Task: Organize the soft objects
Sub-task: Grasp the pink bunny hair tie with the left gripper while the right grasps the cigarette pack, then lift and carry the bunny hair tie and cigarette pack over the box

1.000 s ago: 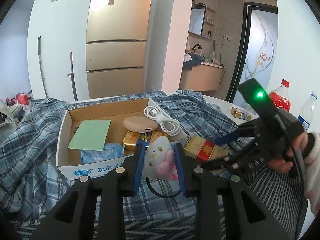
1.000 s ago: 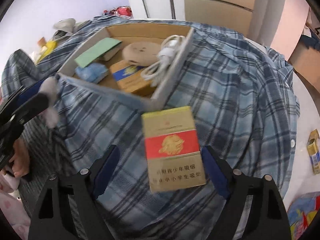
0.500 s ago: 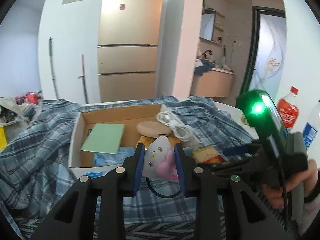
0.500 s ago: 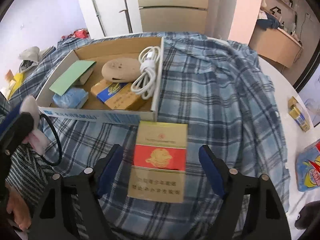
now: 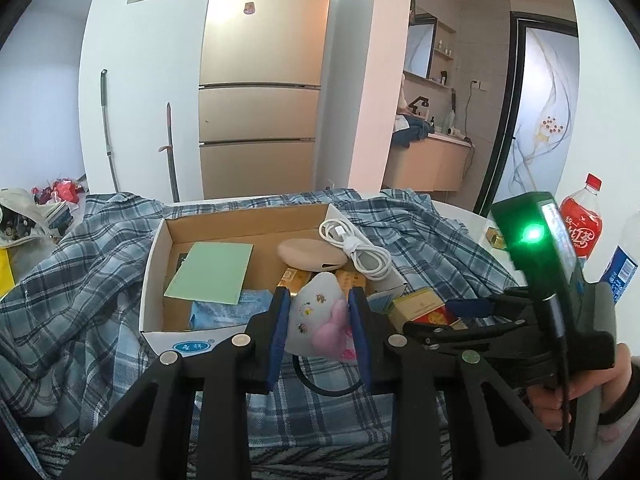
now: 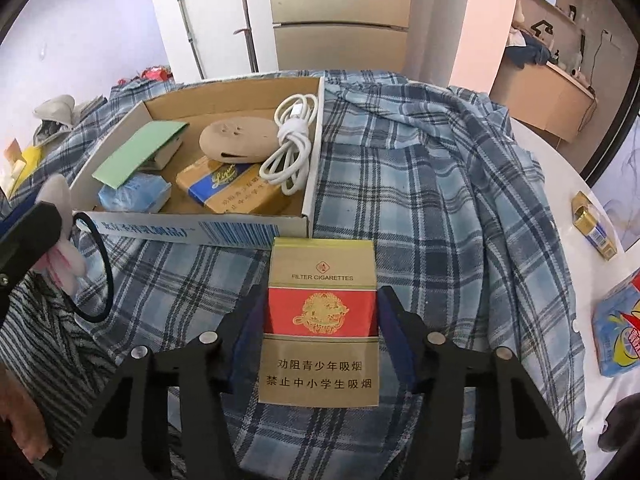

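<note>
my left gripper (image 5: 320,320) was pinched tight on a small white plush toy (image 5: 316,316) with a pink rabbit-like part, and a black elastic loop (image 5: 324,380) hung beneath it; the toy sat in the air just in front of the near wall of the cardboard box (image 5: 160,248). my right gripper (image 6: 320,320) had just been closing its jaws, and a gold and red cigarette pack (image 6: 320,320) stood between the blue pads, which looked to be touching its two long sides; i recorded that as a grip. the pack lay over the blue plaid shirt (image 6: 440,200), its top edge just short of the box's near right corner. inside the box i noted a green card (image 6: 136,156) on a small book at the left, a blue tissue packet (image 6: 136,196) near the front, a tan oval case (image 6: 236,140) in the middle, a second gold and blue cigarette pack (image 6: 232,192) below it, and a coiled white cable (image 6: 292,148) against the right wall. the shirt was spread across a white round table (image 6: 560,168). further right on the table lay a small gold box (image 6: 592,228) and a blue printed packet (image 6: 620,328). in the left view a red soda bottle (image 5: 582,220) stood beyond the right gripper, which a hand (image 5: 580,396) was holding.
</note>
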Motion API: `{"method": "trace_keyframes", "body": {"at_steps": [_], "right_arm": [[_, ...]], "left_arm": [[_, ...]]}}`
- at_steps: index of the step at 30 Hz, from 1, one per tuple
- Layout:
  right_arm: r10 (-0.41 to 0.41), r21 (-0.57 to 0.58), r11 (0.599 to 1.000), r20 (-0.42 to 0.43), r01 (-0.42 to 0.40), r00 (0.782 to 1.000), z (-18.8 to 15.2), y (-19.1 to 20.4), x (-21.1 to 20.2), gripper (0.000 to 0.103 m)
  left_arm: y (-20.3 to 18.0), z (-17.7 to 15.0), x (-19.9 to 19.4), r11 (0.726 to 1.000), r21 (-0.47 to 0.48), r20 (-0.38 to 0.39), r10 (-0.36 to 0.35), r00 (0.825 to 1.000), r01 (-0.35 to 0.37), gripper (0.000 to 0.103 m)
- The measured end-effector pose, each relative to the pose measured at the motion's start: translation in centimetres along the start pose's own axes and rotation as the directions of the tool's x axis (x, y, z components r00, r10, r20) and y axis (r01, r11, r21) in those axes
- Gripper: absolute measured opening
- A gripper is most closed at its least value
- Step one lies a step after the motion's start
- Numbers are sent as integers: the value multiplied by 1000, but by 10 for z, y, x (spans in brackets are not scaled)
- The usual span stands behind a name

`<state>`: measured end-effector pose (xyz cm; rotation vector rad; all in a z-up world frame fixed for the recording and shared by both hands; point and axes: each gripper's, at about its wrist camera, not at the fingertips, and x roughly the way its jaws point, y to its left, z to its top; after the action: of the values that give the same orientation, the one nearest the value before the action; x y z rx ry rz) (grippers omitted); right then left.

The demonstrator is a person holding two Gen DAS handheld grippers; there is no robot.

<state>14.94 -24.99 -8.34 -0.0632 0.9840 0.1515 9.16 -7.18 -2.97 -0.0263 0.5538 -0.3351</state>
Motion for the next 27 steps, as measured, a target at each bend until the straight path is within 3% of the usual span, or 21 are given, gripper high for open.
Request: {"method": "trace_keyframes", "body": {"at_steps": [9, 12, 16, 22, 27], "right_arm": [[-11, -17, 1000, 106, 13, 994, -3, 10, -37, 55], [0, -29, 1000, 130, 4, 992, -3, 18, -48, 55], [8, -44, 999, 170, 0, 985, 3, 26, -66, 55], [35, -49, 999, 269, -23, 963, 19, 36, -102, 55], [29, -54, 999, 373, -9, 927, 40, 43, -133, 55]], "left_arm": [[0, 2, -3, 999, 11, 10, 33, 999, -33, 31], [-3, 5, -7, 997, 61, 10, 47, 999, -47, 31], [-4, 17, -30, 994, 87, 58, 58, 997, -63, 31], [1, 37, -61, 990, 92, 118, 94, 989, -105, 31], [-2, 55, -79, 988, 83, 171, 116, 978, -132, 31]]}}
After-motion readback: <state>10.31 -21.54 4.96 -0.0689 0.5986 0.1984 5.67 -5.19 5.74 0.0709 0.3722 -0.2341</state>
